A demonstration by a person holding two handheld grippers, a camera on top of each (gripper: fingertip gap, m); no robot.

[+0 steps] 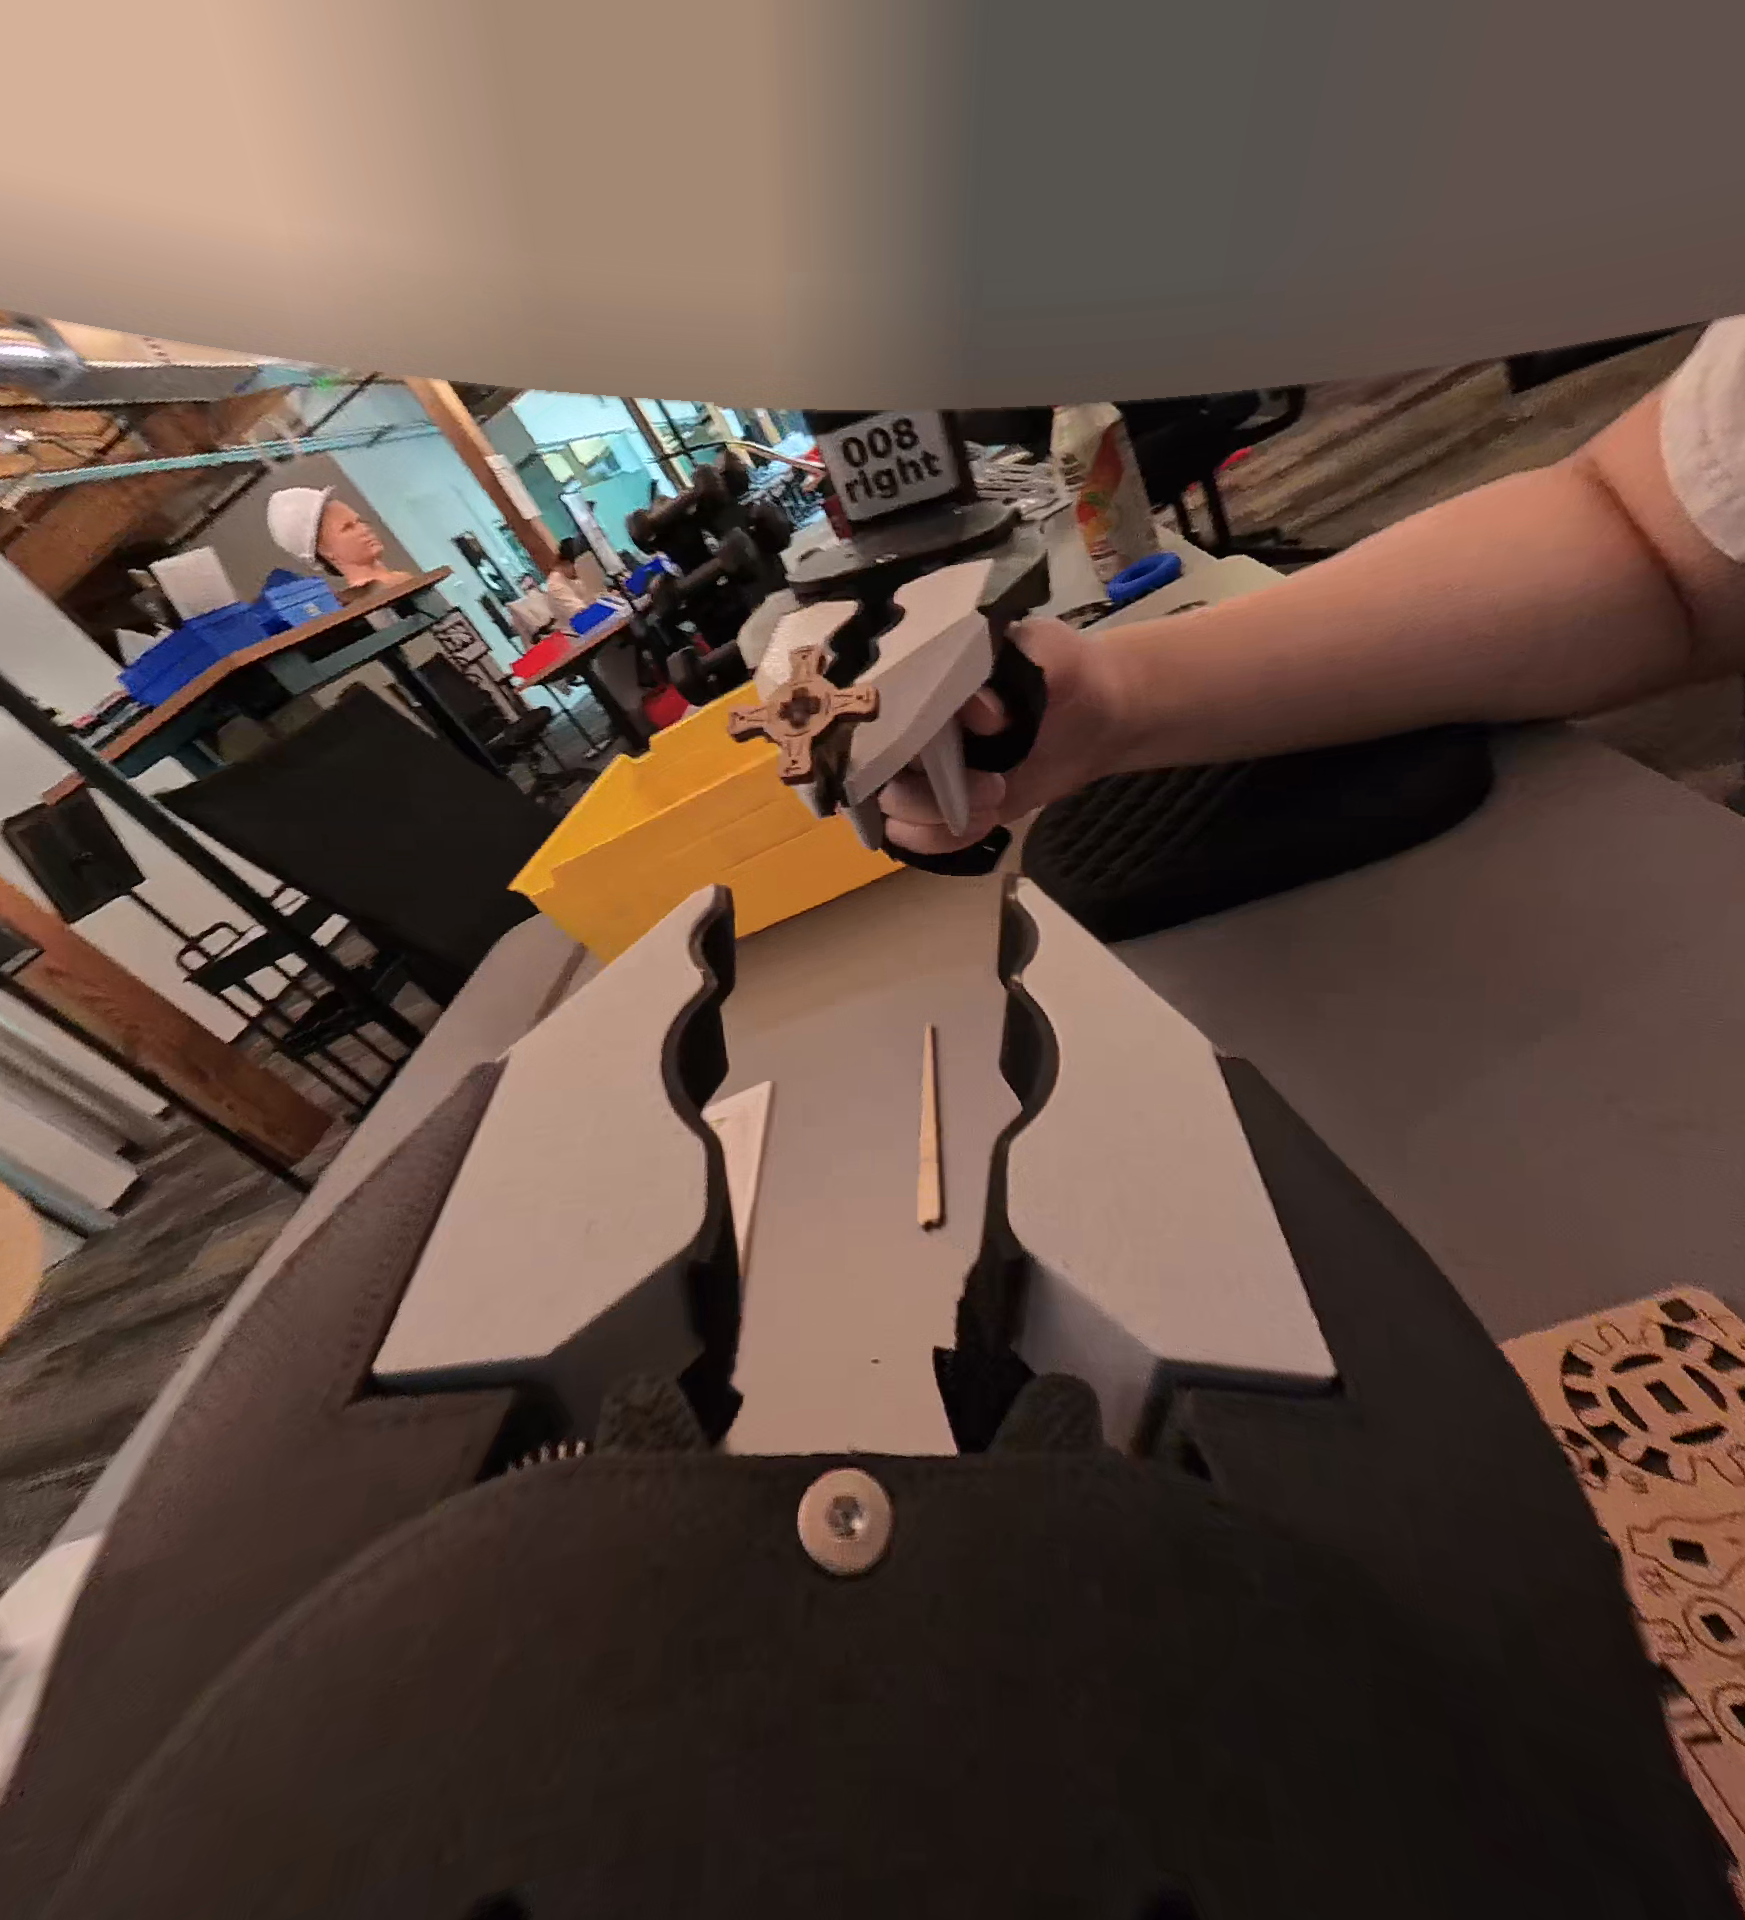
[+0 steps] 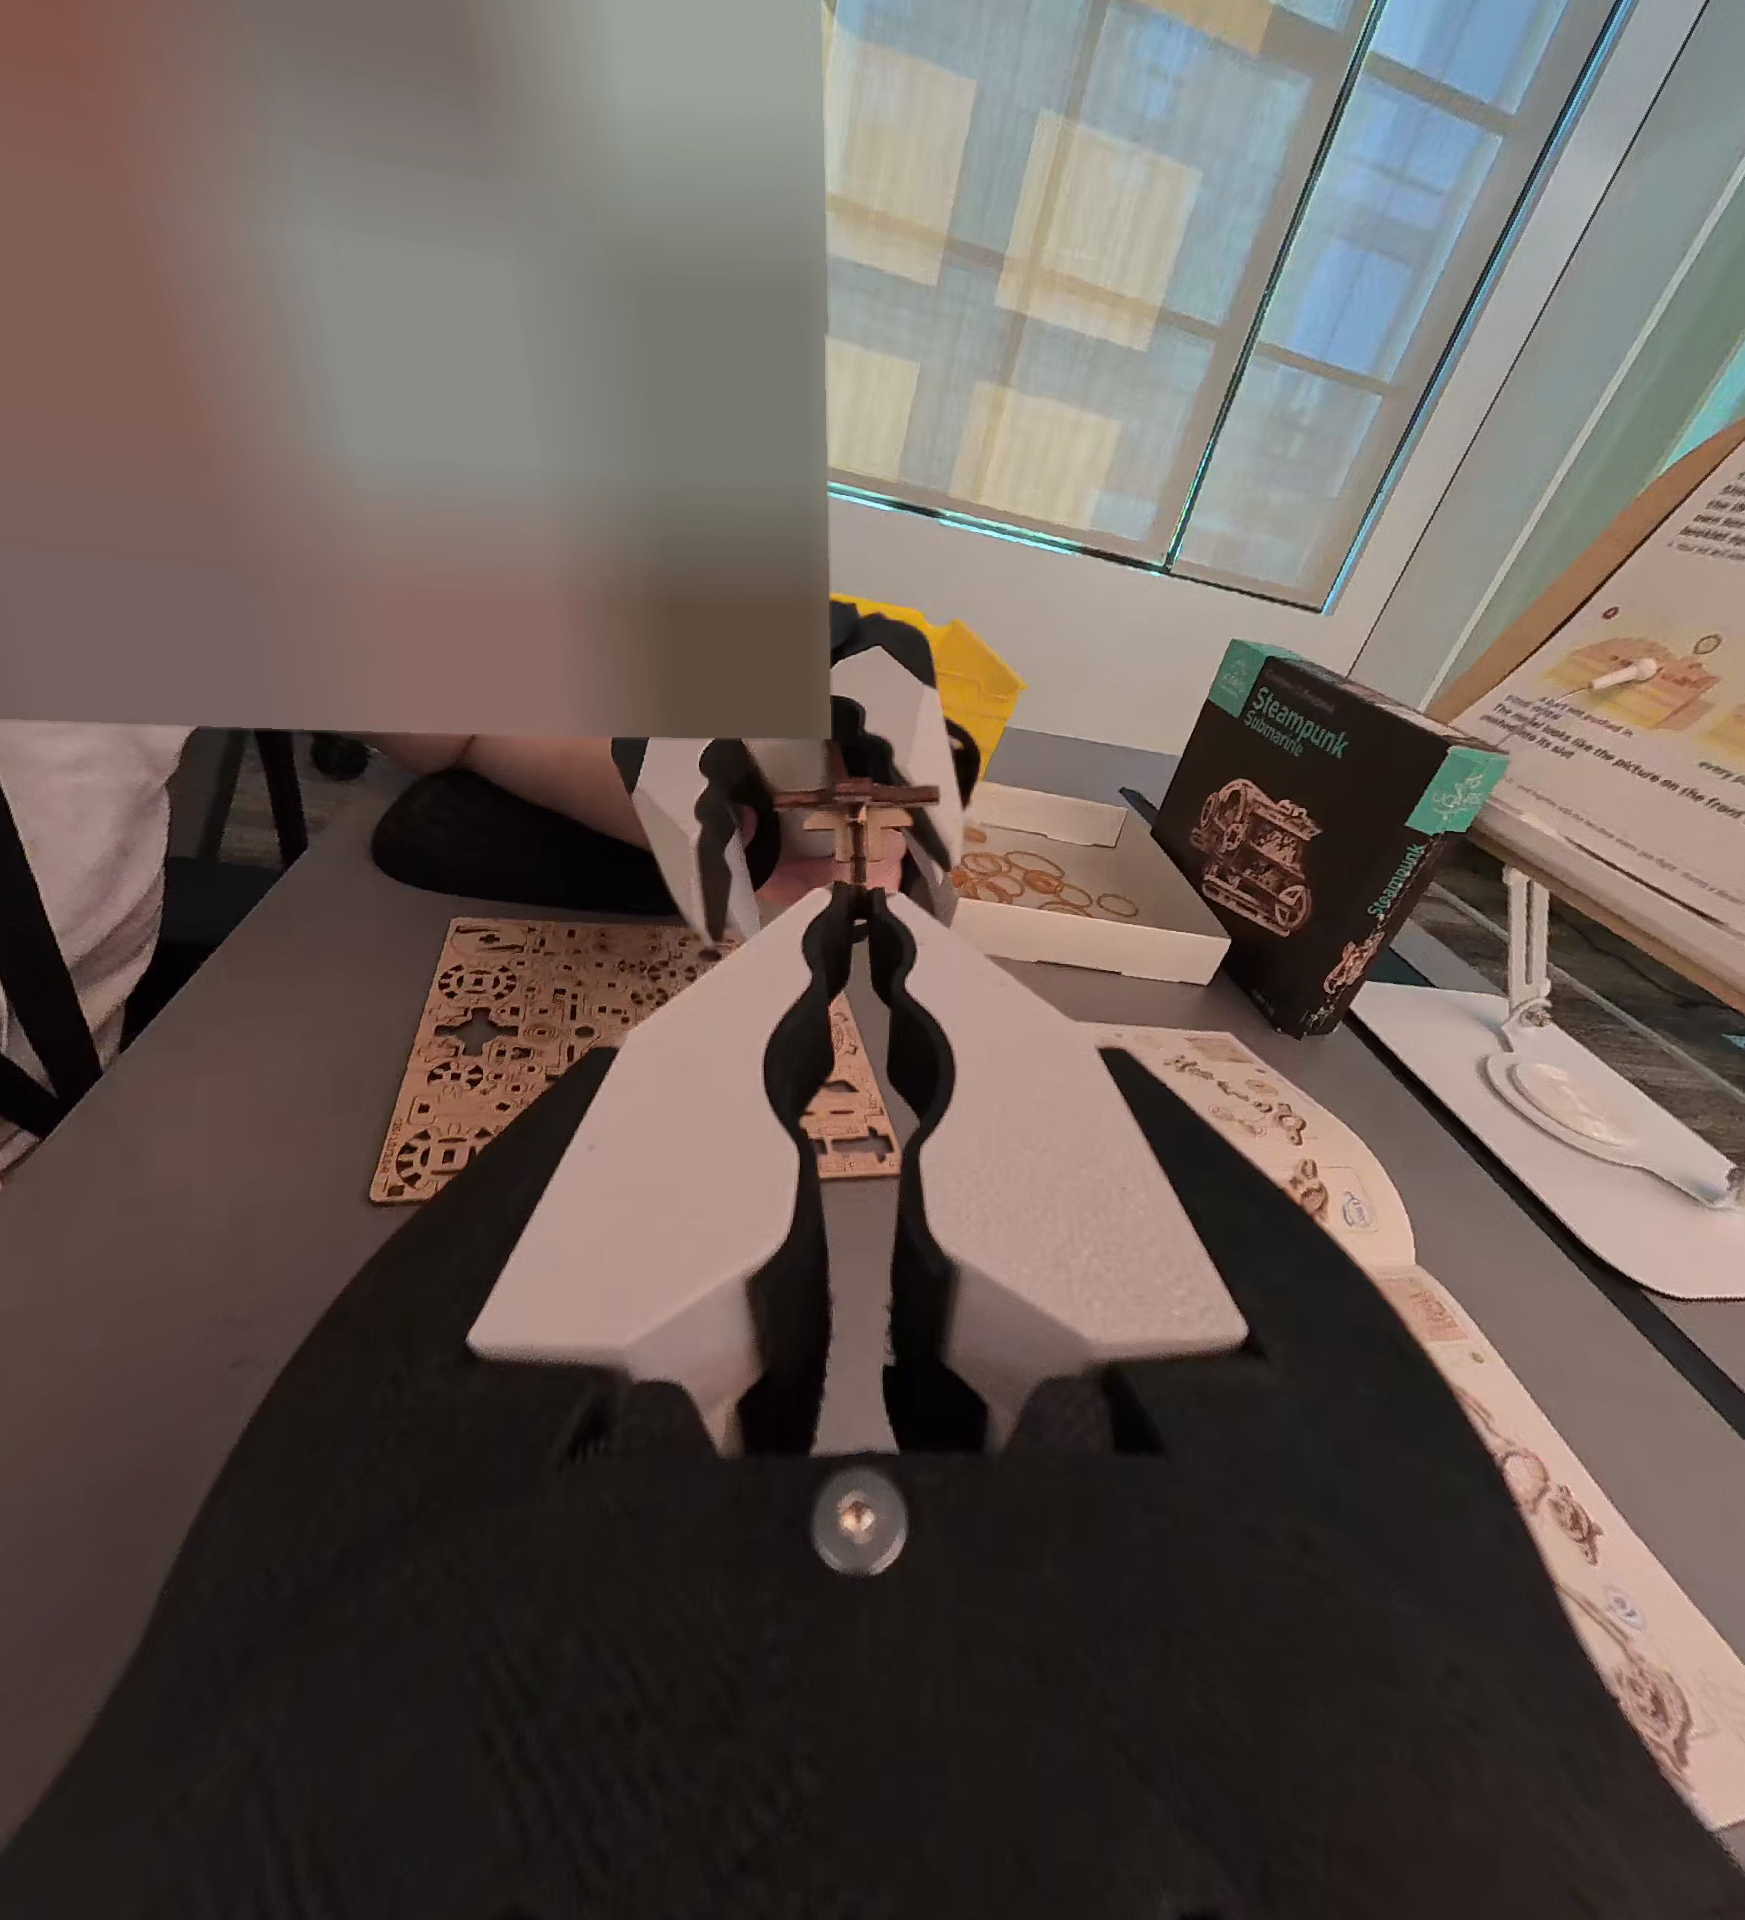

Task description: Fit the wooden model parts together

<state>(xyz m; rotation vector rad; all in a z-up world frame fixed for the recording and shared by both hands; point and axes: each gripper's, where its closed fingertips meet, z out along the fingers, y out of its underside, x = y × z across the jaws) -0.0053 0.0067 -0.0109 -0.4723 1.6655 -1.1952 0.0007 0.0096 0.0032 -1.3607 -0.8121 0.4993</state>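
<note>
Above worktop (image 1: 1470, 1039): R tool (image 2: 852, 914) clamped on cross-shaped wooden sub-assy (image 1: 803, 717), held aloft. L tool (image 1: 863, 940) jaws apart, empty, over wooden stick (image 1: 928, 1132). Stick prob. not yet fitted; parts sheet (image 2: 494, 1039) partly emptied.

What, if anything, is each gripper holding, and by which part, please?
The right gripper pinches the cross-shaped wooden part by its lower stem. The left gripper is open, holding nothing.

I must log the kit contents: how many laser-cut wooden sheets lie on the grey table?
1 wooden sheet is in view. It lies flat on the grey table, beyond the right gripper and partly behind it; the left wrist view shows it at lower right. Others may be hidden.
</note>
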